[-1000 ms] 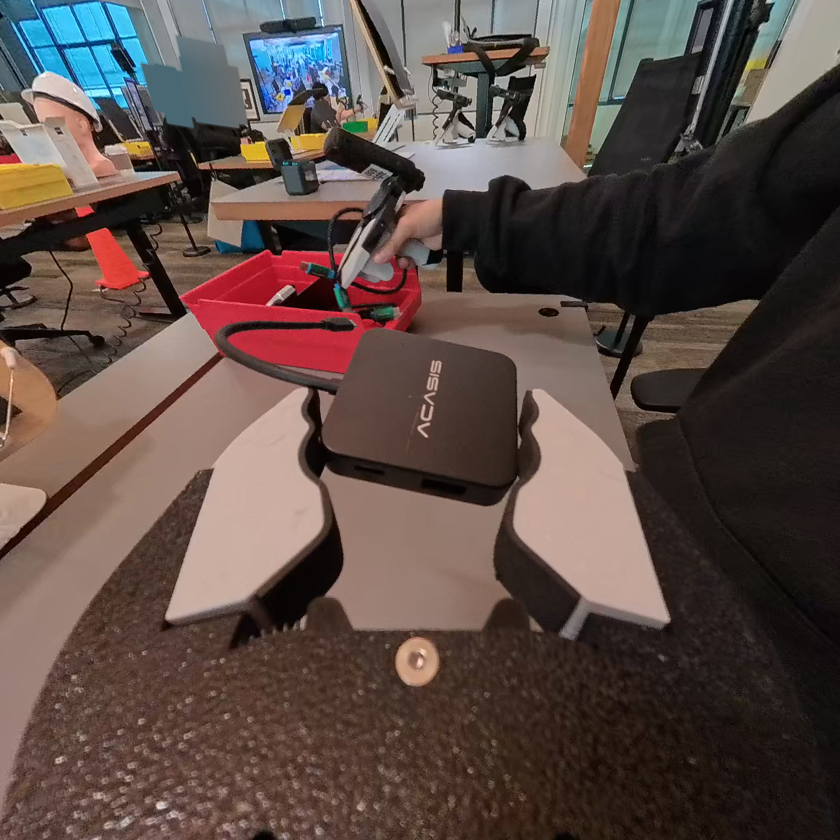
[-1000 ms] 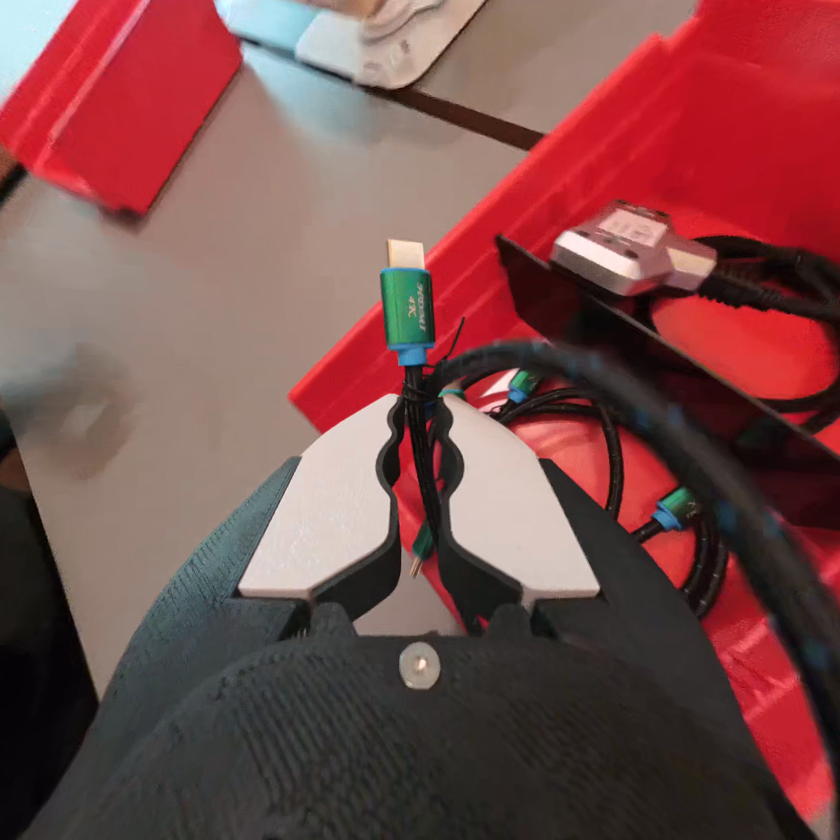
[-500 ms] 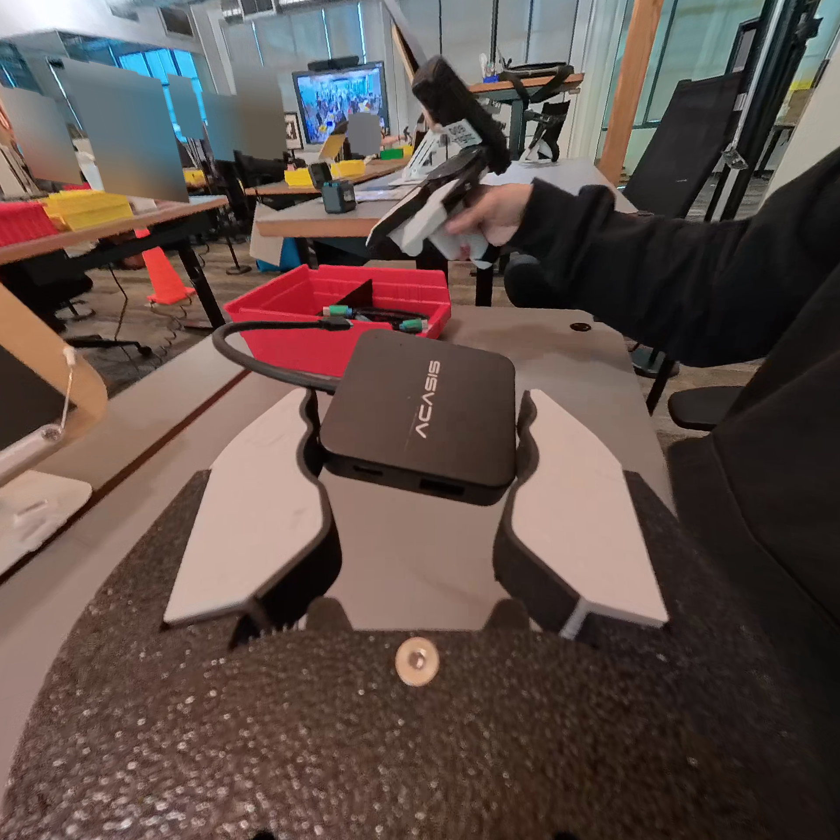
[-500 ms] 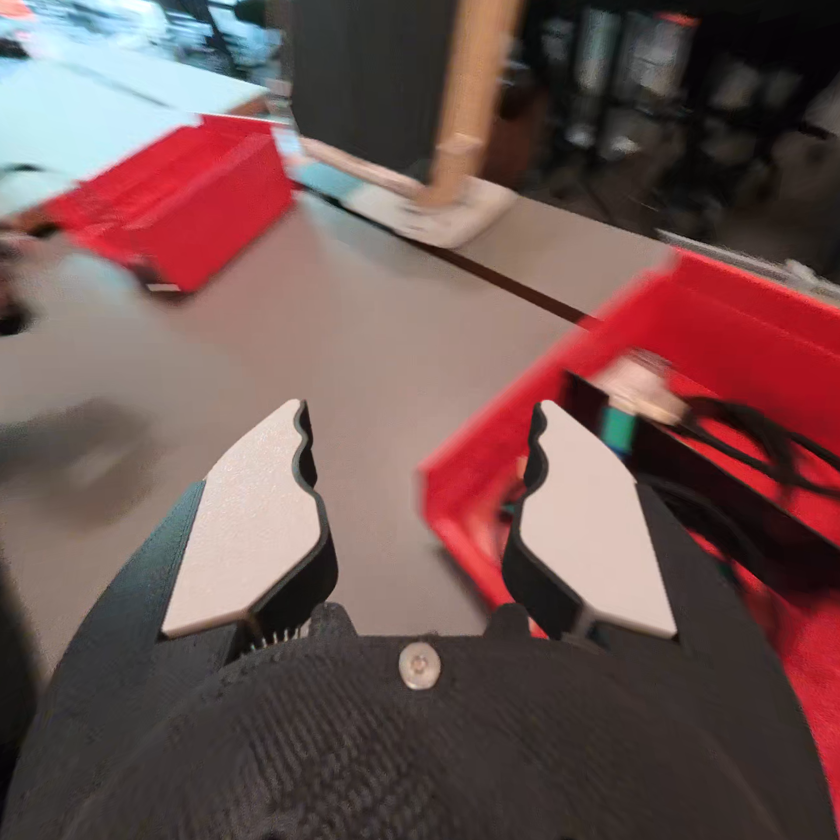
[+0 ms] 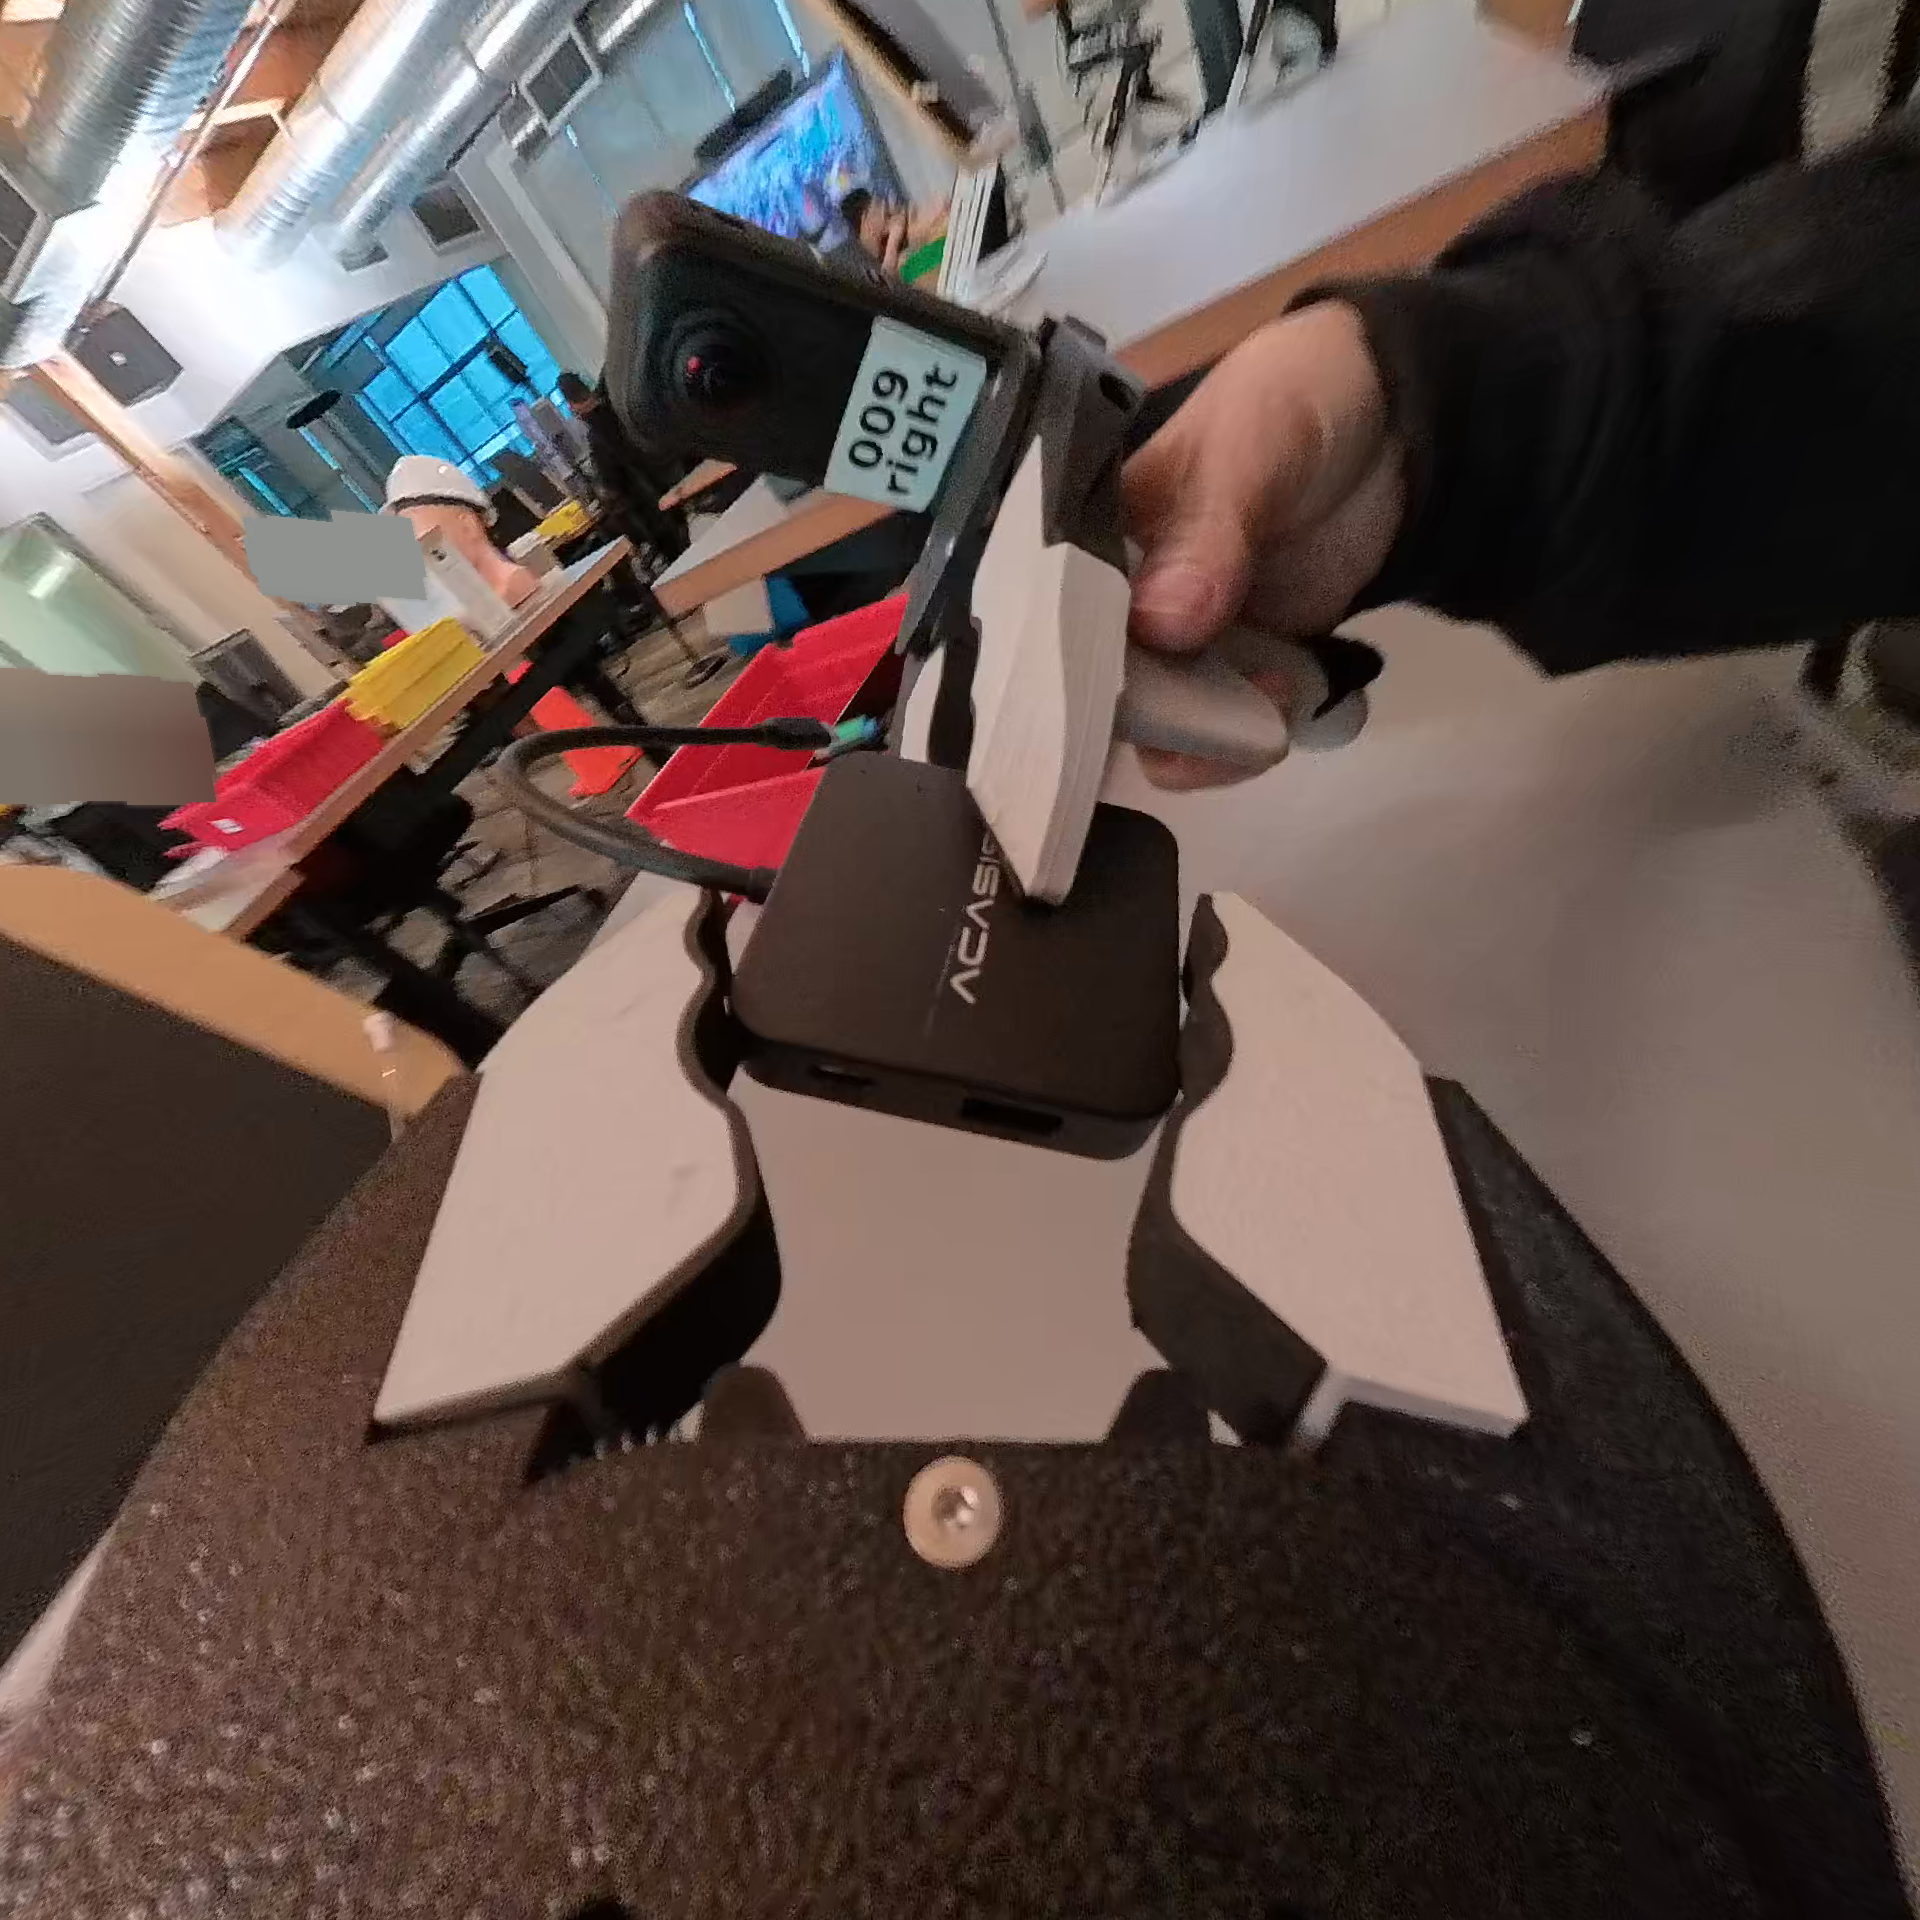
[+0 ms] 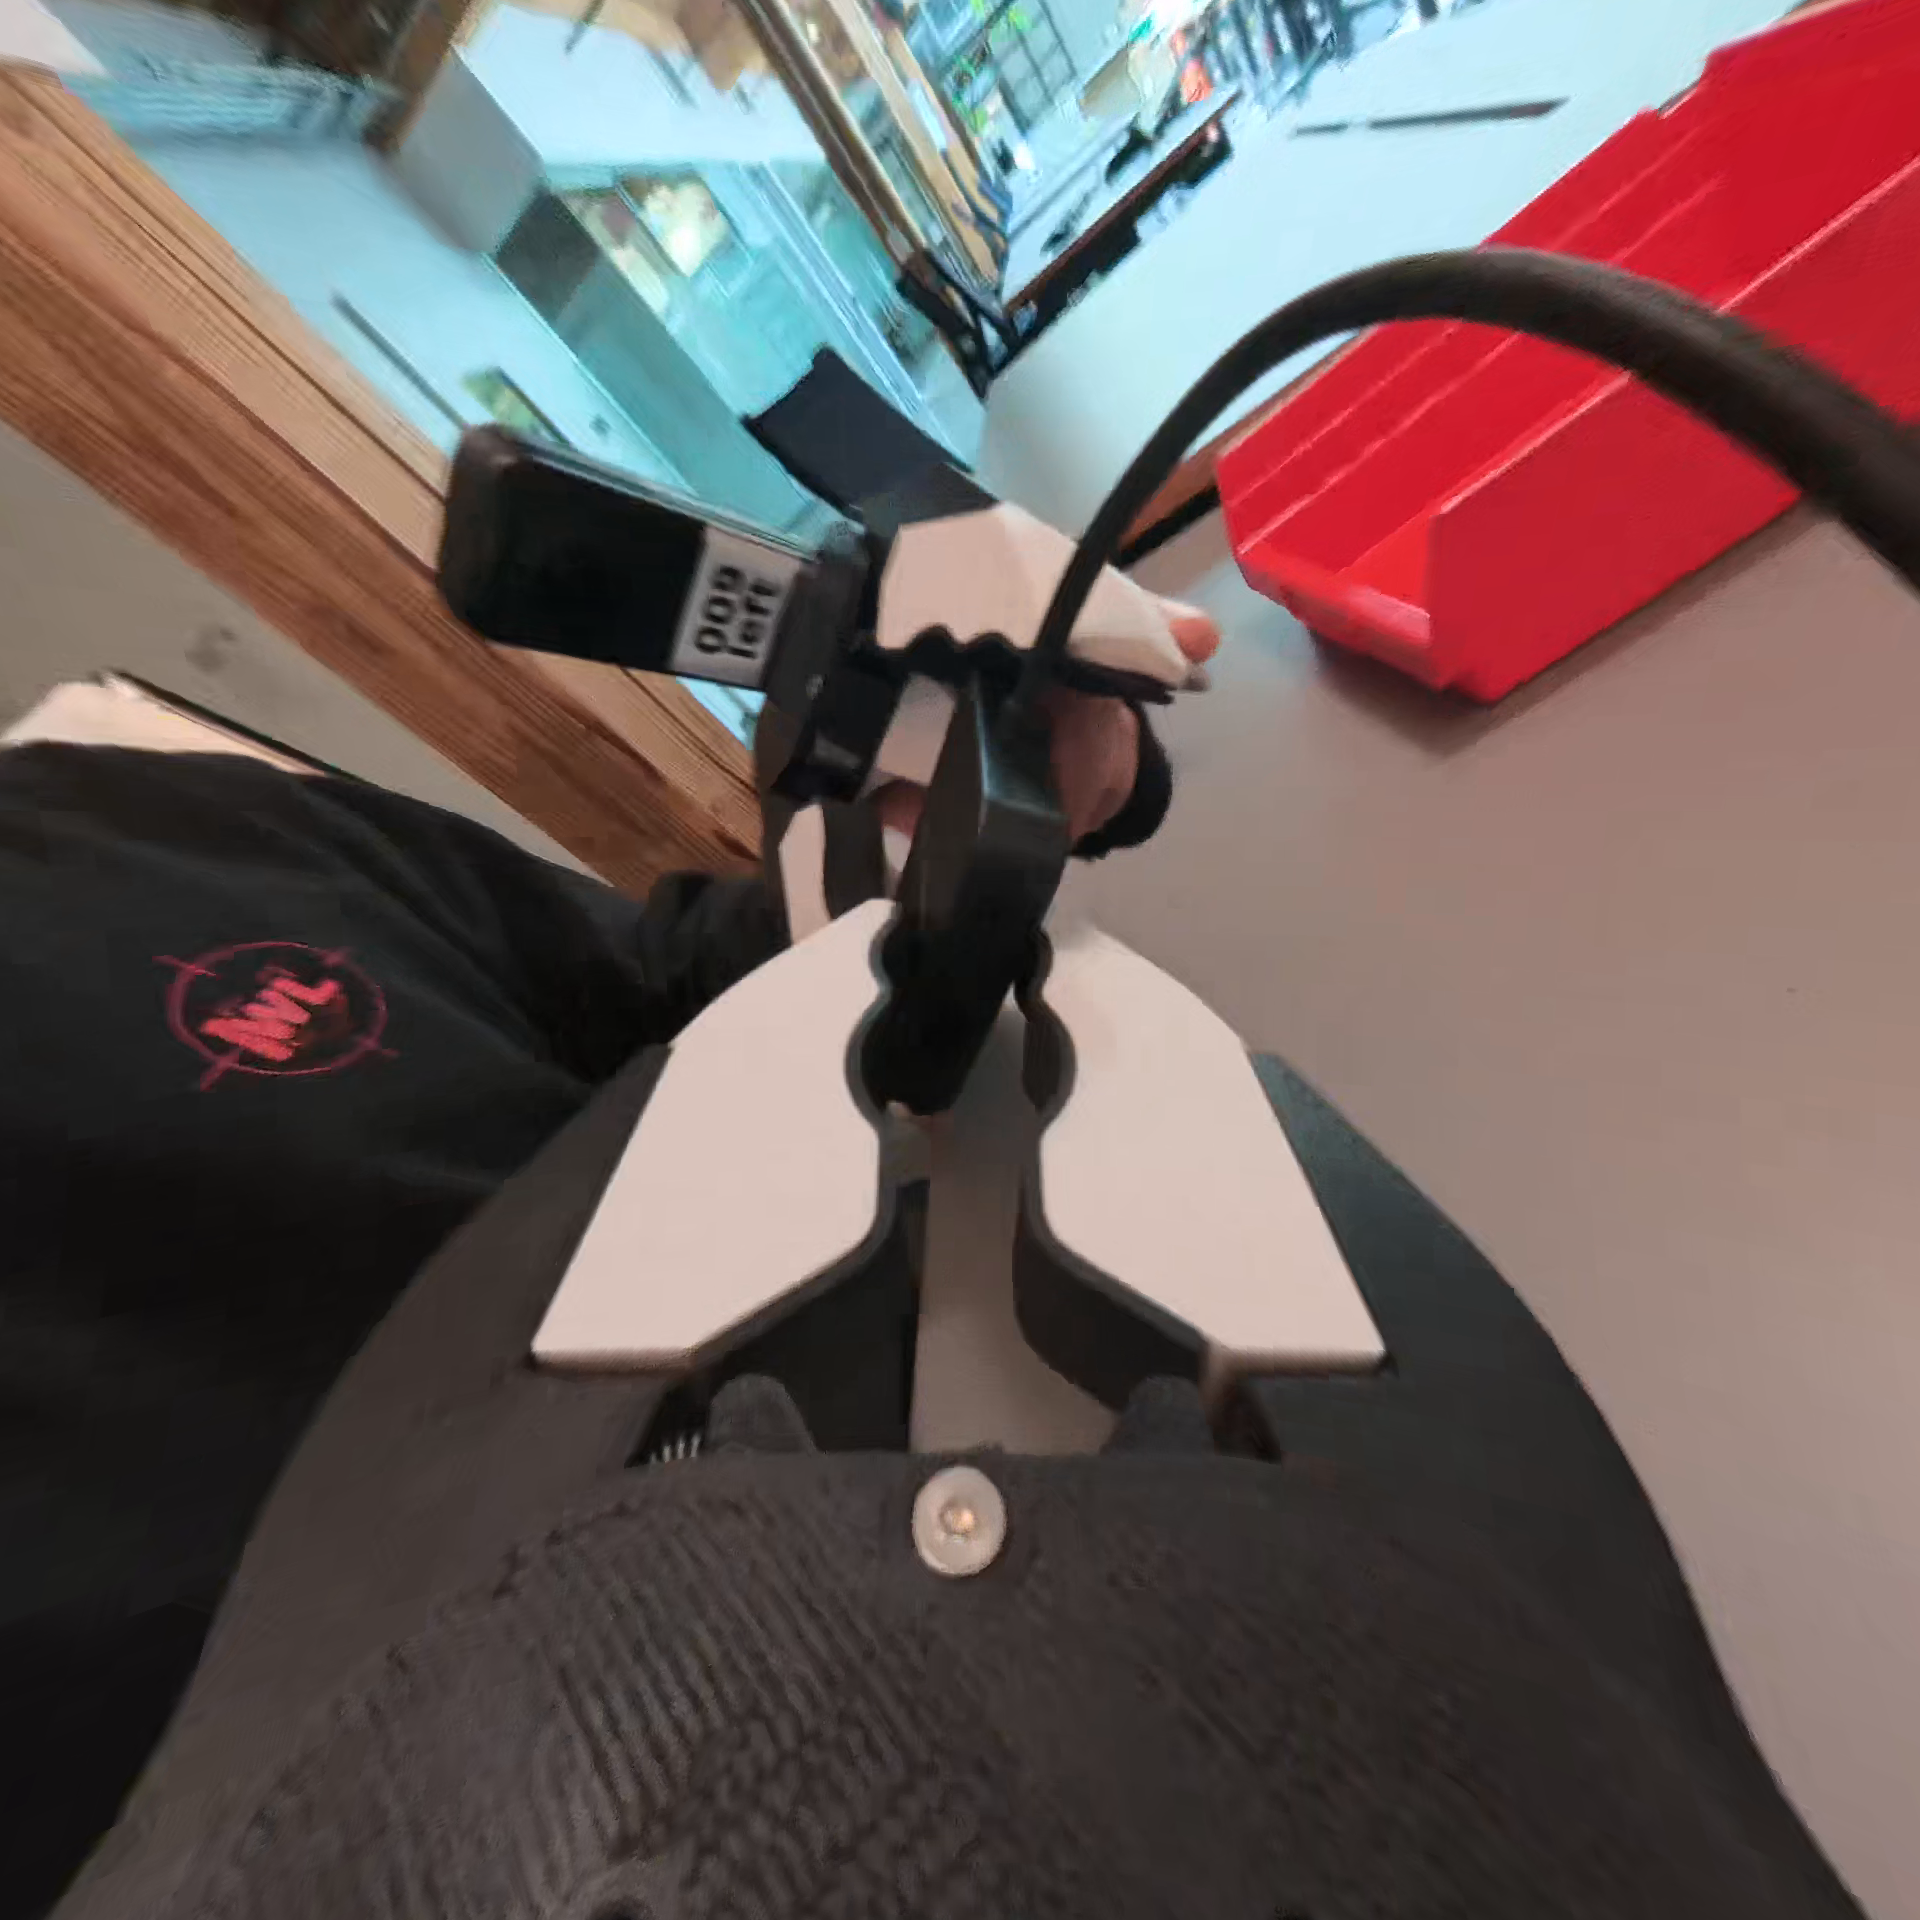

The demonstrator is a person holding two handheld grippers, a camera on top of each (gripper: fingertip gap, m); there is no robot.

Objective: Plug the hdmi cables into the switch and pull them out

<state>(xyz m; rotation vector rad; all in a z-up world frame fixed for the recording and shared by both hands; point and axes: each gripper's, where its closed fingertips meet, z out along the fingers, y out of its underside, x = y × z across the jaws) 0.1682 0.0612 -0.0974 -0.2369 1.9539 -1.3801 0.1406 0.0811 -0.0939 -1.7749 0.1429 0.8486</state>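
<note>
A flat black switch [image 5: 1039, 997] with a short black cable [image 5: 623, 748] sits between the tips of my left gripper [image 5: 956, 914], which is shut on its two sides. Its front ports are empty. My right gripper [image 5: 1039, 883] reaches in from the far side, one white finger pressed on the switch's top. In the right wrist view my right gripper [image 6: 961, 956] is shut on the switch's edge [image 6: 966, 914], with the left gripper [image 6: 977, 727] just beyond. The switch's cable [image 6: 1455, 291] arcs up to the right. A green HDMI plug [image 5: 854, 736] shows at the red bin [image 5: 790, 707].
The grey table [image 5: 1558, 935] runs to the right. A second red bin [image 6: 1558, 436] stands on the table in the right wrist view. A wooden panel [image 6: 312, 499] stands at the left there. A person's black sleeve [image 5: 1610, 416] crosses the upper right.
My right gripper let go of the green HDMI cable over the red bin, opened, swung over to the switch and shut on its far edge. My left gripper kept hold and tilted.
</note>
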